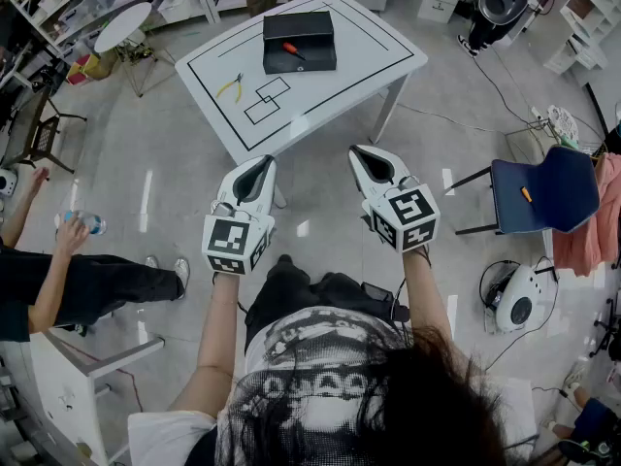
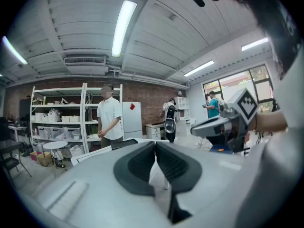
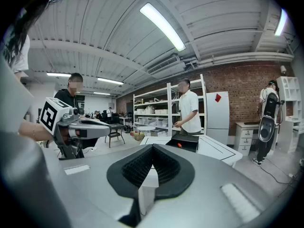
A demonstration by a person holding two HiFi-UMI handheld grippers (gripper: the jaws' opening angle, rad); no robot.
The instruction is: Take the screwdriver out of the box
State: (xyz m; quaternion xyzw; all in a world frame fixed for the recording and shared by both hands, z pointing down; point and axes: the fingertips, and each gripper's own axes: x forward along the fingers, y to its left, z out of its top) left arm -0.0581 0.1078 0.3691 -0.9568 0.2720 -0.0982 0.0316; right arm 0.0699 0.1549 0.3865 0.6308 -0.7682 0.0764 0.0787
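1. A glossy grey floor (image 1: 320,187) shows the ceiling lights as pale streaks.
2. A white tabletop (image 1: 374,61) with black outlines drawn on it stands on white legs out on the open floor.
3. Off its far left corner stands a small round white table (image 1: 123,25), and farther left a dark chair (image 1: 39,134).
4. A blue chair (image 1: 543,192) stands well apart from the tabletop's right edge.
5. The far wall is red brick (image 3: 247,91), with white shelving racks (image 2: 57,122) and a white drawer unit (image 3: 247,134) in front of it.
6. The white ribbed ceiling (image 2: 71,23) carries lit fluorescent tubes (image 2: 123,27) and an air-conditioning unit (image 2: 84,65).
7. Large windows (image 2: 237,87) let in daylight on one side.
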